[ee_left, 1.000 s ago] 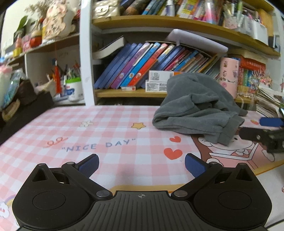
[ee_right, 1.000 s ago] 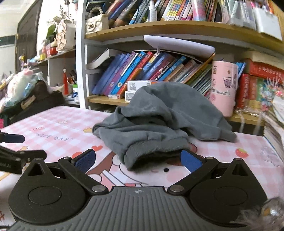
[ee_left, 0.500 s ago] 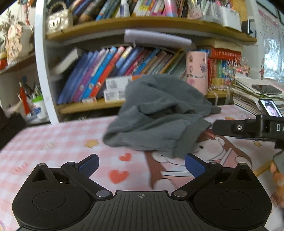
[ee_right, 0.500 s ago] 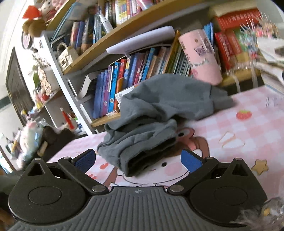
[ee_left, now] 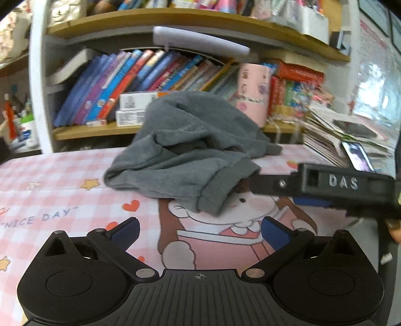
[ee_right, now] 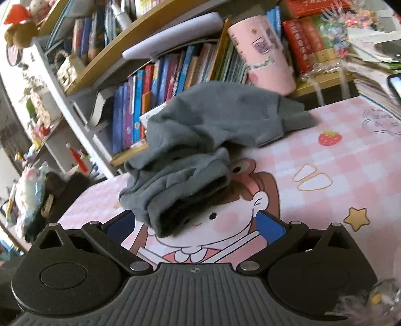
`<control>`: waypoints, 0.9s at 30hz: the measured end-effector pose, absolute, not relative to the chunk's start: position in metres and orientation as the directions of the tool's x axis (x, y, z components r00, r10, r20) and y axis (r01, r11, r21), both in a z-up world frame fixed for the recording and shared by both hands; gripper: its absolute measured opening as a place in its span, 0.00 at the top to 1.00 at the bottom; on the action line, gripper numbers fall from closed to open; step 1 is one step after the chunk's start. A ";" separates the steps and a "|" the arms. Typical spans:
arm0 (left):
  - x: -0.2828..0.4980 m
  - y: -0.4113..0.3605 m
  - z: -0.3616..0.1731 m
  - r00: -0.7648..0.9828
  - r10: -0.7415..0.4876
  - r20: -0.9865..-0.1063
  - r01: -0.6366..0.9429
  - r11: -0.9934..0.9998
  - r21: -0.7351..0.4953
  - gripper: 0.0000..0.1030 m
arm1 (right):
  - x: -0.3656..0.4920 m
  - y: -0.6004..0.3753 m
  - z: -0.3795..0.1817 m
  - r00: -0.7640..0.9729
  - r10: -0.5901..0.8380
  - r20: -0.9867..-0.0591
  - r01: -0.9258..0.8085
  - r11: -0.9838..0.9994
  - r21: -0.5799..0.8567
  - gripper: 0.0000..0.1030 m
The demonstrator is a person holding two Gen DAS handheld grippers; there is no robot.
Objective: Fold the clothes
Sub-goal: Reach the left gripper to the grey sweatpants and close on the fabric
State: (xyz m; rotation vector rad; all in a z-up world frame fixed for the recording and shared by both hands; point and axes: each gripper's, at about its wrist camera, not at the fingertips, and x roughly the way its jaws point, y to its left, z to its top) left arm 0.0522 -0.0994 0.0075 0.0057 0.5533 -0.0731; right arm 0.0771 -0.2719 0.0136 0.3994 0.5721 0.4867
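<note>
A crumpled grey sweatshirt lies heaped on the pink checked table mat, with a ribbed cuff hanging toward me. My left gripper is open just short of that cuff, with nothing between its fingers. From the right, my right gripper reaches in, its upper finger tip at the cuff's edge. In the right wrist view the sweatshirt shows its dark cuff opening. My right gripper is open and tilted, and the cuff lies just ahead between its blue pads.
A bookshelf full of leaning books stands right behind the sweatshirt. A pink cup is on its lower shelf. A stack of magazines with a phone on top sits at the right. Bags and toys crowd the left.
The left gripper swung right and closer, bringing the sweatshirt to centre view. The right gripper tilted and advanced to the cuff. Both stayed open.
</note>
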 end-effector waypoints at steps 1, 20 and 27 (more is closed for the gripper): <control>0.053 -0.101 0.008 0.849 -0.045 -0.526 0.056 0.998 0.006 0.00 | 0.077 -0.272 0.013 0.730 0.546 -0.410 -0.330 0.808 0.488 0.00; 0.069 -0.112 -0.004 0.840 -0.058 -0.540 0.154 0.979 0.134 0.00 | 0.088 -0.295 0.004 0.618 0.728 -0.298 -0.335 0.586 0.738 0.03; 0.089 -0.126 -0.007 0.853 -0.023 -0.522 0.216 0.925 0.312 0.00 | 0.088 -0.295 0.003 0.605 0.749 -0.270 -0.341 0.550 0.762 0.07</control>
